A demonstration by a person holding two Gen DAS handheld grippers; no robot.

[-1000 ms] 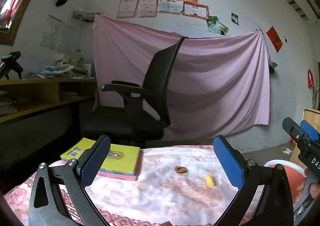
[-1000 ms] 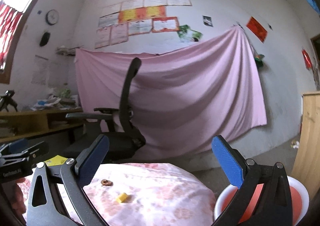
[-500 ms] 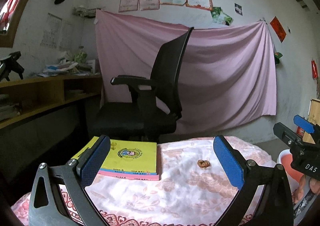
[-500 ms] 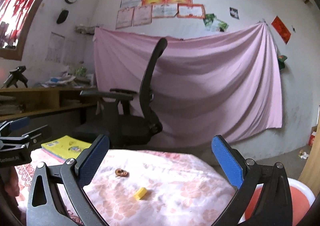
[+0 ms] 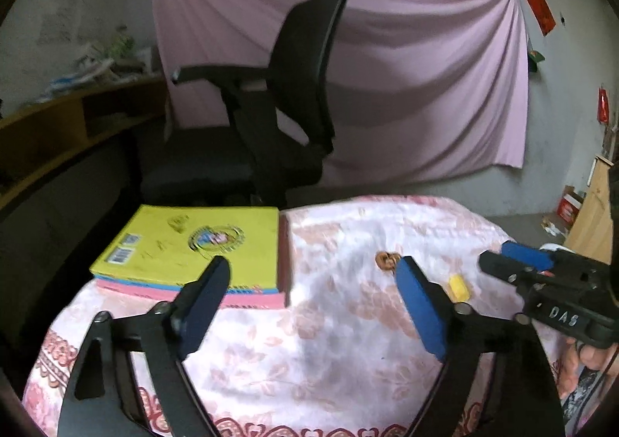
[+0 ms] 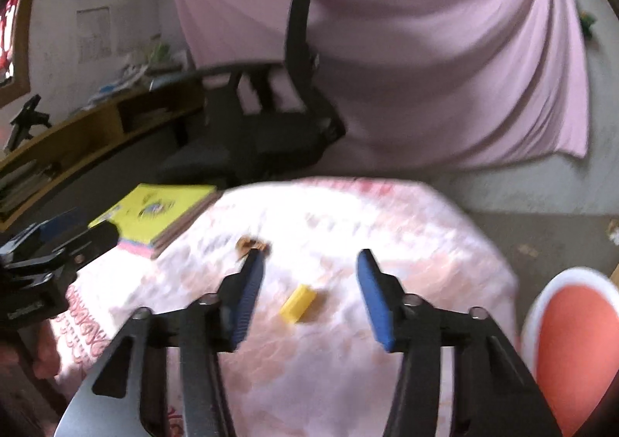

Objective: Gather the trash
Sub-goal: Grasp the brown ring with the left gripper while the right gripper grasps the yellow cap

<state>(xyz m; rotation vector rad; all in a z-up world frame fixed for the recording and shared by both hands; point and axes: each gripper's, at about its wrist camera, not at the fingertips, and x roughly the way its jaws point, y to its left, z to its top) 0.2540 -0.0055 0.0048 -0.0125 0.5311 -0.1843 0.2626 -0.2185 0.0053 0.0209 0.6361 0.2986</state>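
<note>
A small yellow scrap (image 6: 298,302) lies on the pink flowered tablecloth (image 6: 348,379), between and just beyond my right gripper's (image 6: 307,293) open fingers. It also shows in the left wrist view (image 5: 458,287). A small brown scrap (image 5: 387,260) lies farther back, also seen in the right wrist view (image 6: 251,244). My left gripper (image 5: 309,305) is open and empty above the cloth, near the books. The right gripper (image 5: 541,282) appears at the right of the left wrist view.
A stack of books with a yellow cover (image 5: 185,243) lies at the table's back left. A black office chair (image 5: 271,135) stands behind the table. A red bin with a white rim (image 6: 572,344) stands at the right. A wooden shelf (image 6: 96,135) runs along the left wall.
Both grippers have tilted down and moved closer to the table. The right gripper's fingers have narrowed and now frame the yellow scrap.
</note>
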